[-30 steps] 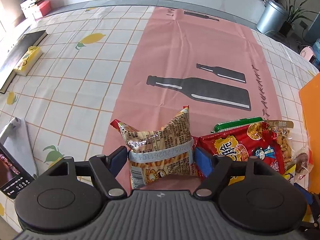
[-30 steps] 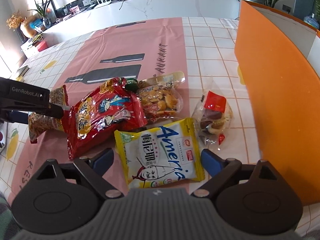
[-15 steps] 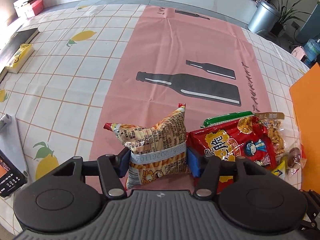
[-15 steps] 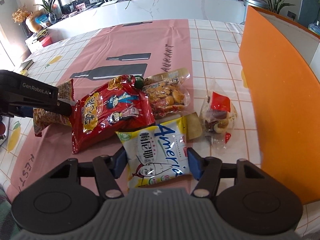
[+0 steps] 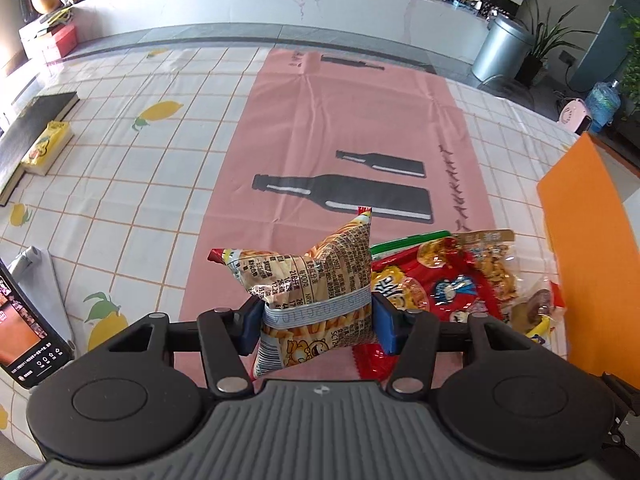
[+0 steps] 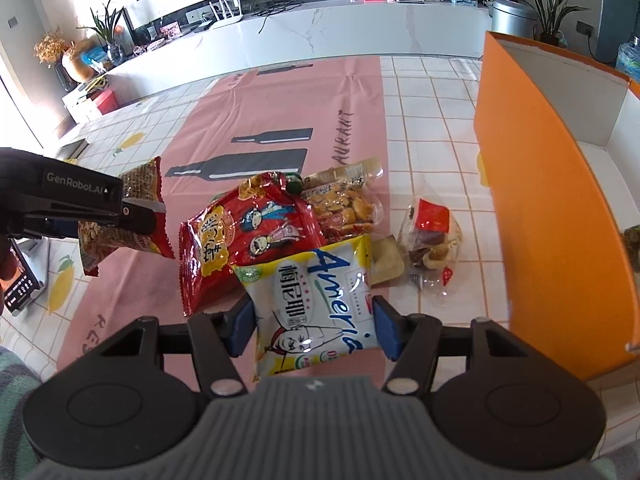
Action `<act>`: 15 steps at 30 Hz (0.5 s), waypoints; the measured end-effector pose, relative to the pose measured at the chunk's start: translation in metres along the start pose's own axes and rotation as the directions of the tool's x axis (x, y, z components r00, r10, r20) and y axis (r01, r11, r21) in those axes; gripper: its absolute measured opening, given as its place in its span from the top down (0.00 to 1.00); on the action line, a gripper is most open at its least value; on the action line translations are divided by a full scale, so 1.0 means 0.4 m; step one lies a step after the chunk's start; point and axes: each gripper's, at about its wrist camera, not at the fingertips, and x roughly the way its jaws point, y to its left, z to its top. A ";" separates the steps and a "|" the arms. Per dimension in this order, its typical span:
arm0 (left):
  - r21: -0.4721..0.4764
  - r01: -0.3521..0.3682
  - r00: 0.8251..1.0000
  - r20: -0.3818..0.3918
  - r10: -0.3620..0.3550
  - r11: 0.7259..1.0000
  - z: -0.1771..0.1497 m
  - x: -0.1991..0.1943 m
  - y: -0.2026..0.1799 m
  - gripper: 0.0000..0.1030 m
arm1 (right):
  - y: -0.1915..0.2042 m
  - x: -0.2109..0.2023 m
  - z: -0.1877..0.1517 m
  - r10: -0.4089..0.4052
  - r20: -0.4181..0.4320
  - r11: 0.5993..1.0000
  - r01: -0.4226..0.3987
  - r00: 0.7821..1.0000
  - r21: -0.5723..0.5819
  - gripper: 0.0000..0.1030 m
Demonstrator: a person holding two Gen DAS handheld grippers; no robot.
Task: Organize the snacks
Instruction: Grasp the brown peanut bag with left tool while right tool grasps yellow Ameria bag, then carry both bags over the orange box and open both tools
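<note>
Plenty of open pink runner point(image 5: 344, 128) ahead of my left side, nothing on it. On my right the tall orange box wall point(image 6: 536, 184) blocks that way, and the red chip bag point(image 6: 248, 232) and clear candy bag point(image 6: 432, 240) crowd the middle.

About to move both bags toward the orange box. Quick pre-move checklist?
1. Left tool shut on fries bag: ok.
2. Fries bag clear of the mat, as the right wrist view shows: ok.
3. Right tool shut on yellow-white bag: ok.
4. Yellow-white bag free of red bag: cannot tell, edges overlap.
5. Orange box open on top: ok.
6. Room inside the box: cannot tell, the floor is mostly hidden.
</note>
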 end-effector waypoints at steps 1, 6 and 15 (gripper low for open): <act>0.006 0.005 1.000 0.006 -0.005 1.000 0.000 -0.011 -0.006 0.40 | -0.002 -0.010 0.001 0.003 0.006 1.000 -0.003 1.000 0.005 0.43; 0.033 0.026 0.999 0.032 -0.027 0.999 -0.005 -0.063 -0.040 0.40 | -0.009 -0.067 0.006 0.007 0.047 1.000 -0.008 0.999 0.010 0.44; 0.100 0.080 0.992 0.087 -0.088 0.992 -0.016 -0.170 -0.122 0.40 | -0.049 -0.186 0.015 0.003 0.124 0.999 -0.008 0.992 0.034 0.44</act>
